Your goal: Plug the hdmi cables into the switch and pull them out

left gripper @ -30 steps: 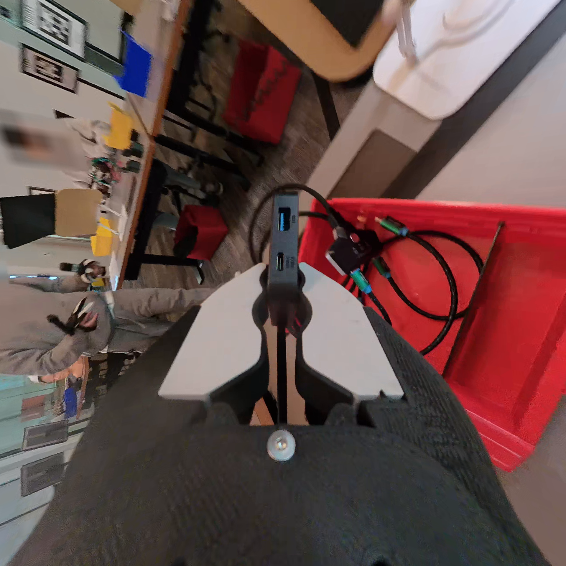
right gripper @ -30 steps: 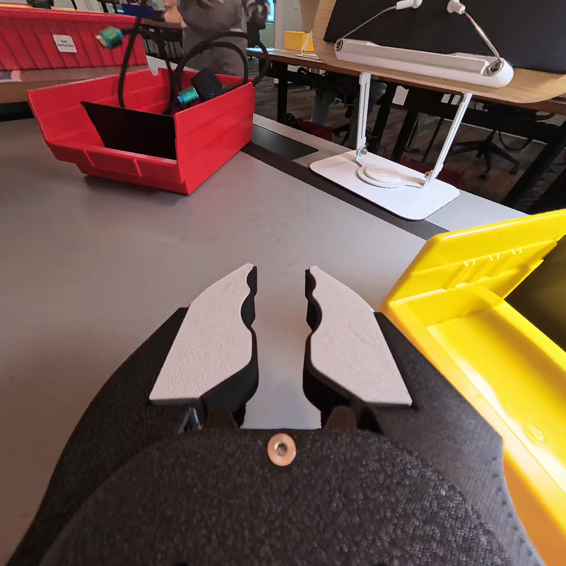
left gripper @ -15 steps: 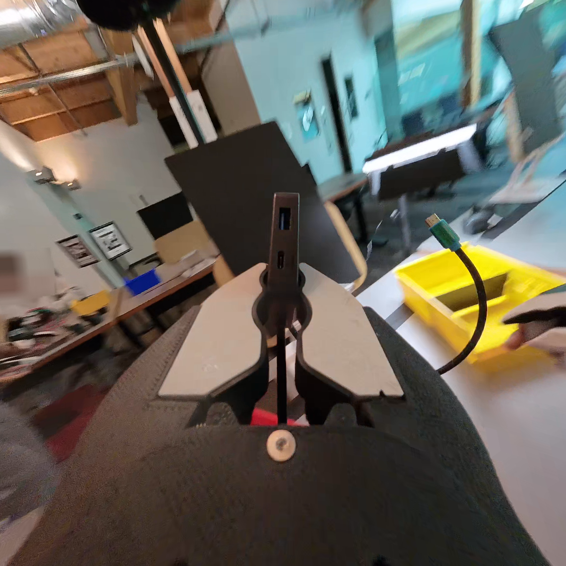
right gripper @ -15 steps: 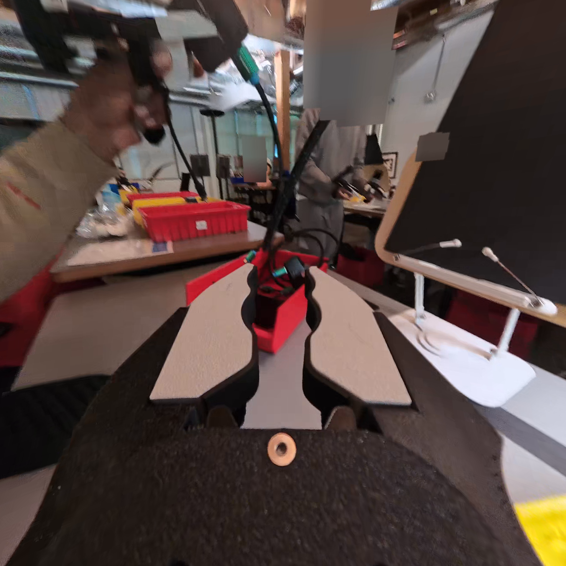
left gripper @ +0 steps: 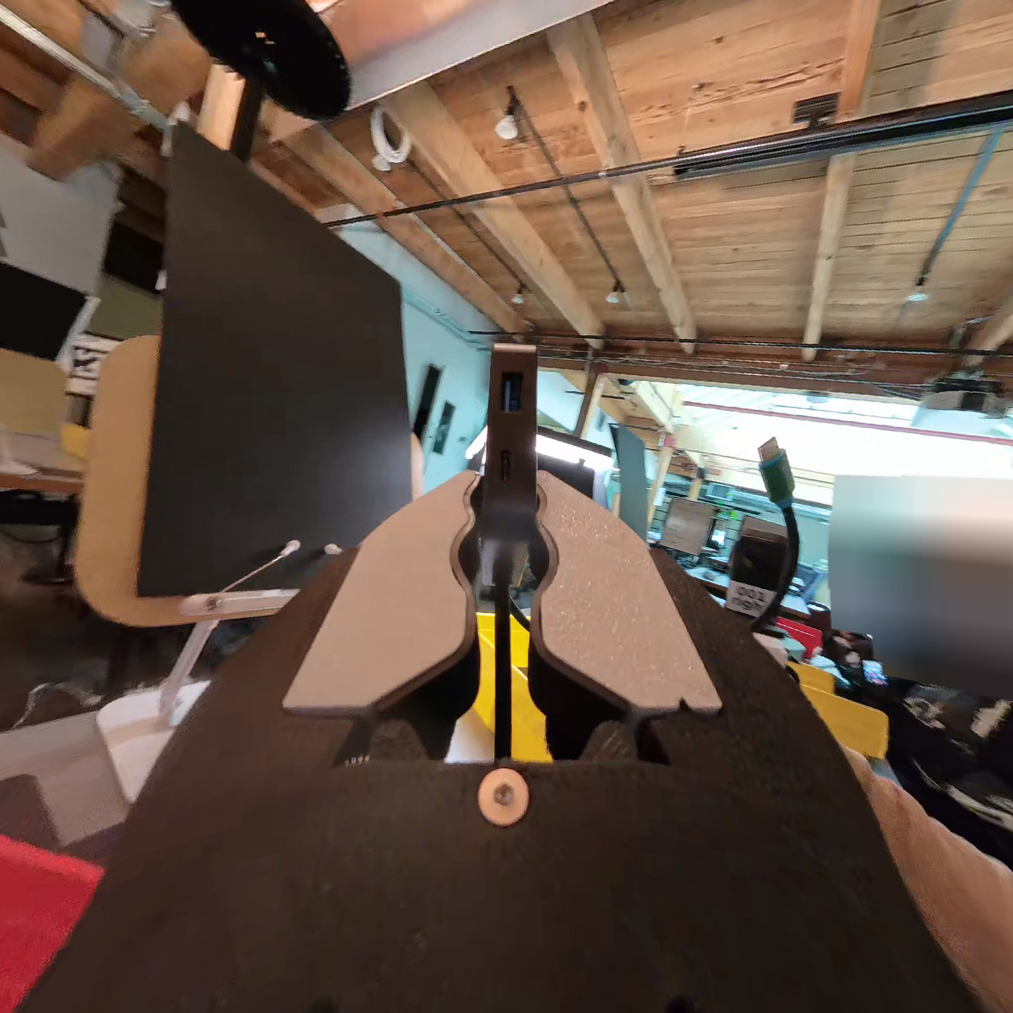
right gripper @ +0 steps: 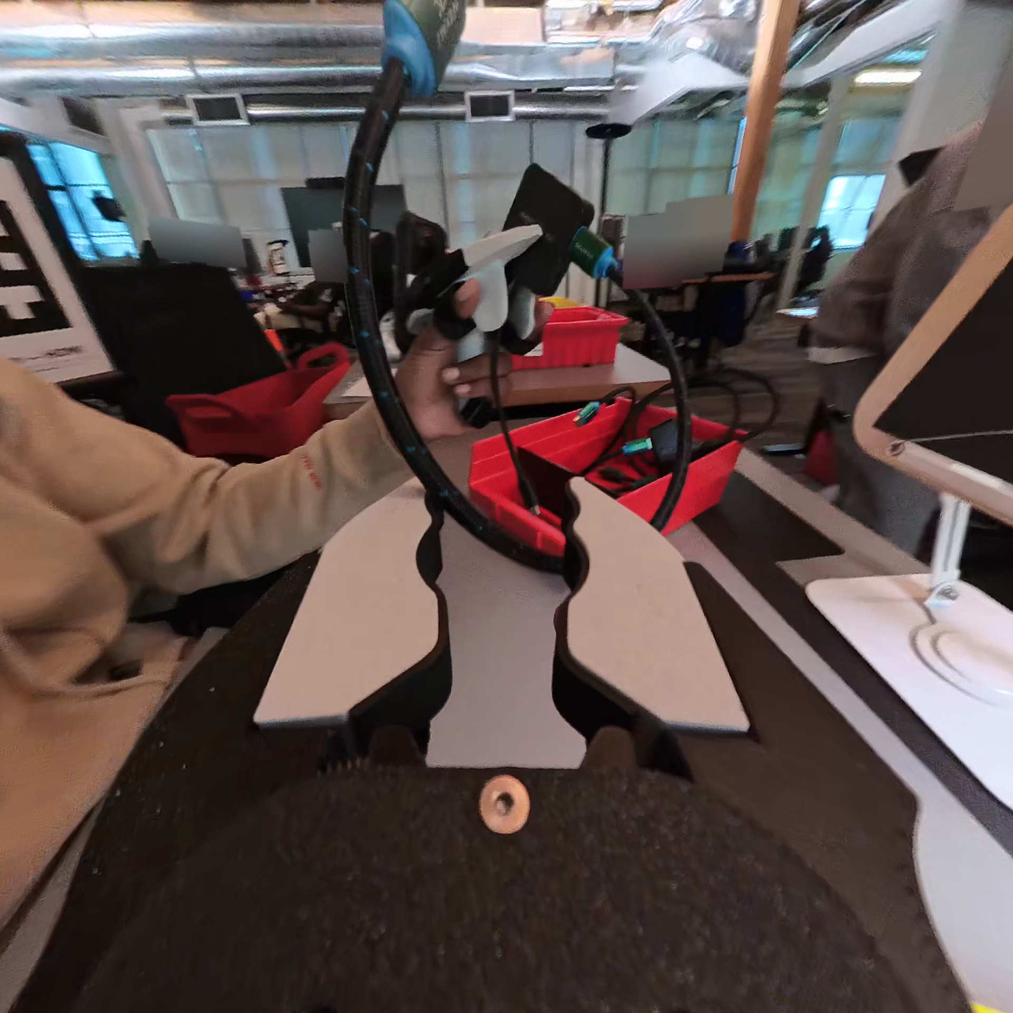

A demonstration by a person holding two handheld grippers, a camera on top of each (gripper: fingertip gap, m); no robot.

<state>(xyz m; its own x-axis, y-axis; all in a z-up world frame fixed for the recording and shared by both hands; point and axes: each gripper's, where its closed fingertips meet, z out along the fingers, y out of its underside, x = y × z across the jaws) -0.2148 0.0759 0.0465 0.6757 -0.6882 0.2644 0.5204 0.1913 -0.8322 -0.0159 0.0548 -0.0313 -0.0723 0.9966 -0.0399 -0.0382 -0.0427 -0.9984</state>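
The switch point(left gripper: 512, 438) stands upright, clamped edge-on between the left gripper's point(left gripper: 507, 493) jaws, raised well above the table point(right gripper: 493, 603). From the right wrist view the same switch point(right gripper: 542, 230) shows as a dark slab with one green-and-blue plug point(right gripper: 589, 252) already seated in its side; that plug's cable point(right gripper: 677, 394) loops down in front of the red bin point(right gripper: 548, 471) and up through the right gripper's point(right gripper: 501, 526) jaws. They stand part open, and the cable runs between them; whether the pads press it I cannot tell. The loop ends at a free plug point(left gripper: 774, 471), pointing up beside the switch and apart from it.

The step in hand looks like bringing that free plug to the switch. To do it well, the right gripper should hold close behind the plug's body, not on the slack cable, so the tip does not wander. The left should turn the switch so an open port faces the plug squarely. Line the plug up along the port's axis first, then push straight; a tilted entry will likely jam or twist the switch in the jaws. A spare switch and cables point(right gripper: 636, 447) lie in the red bin.
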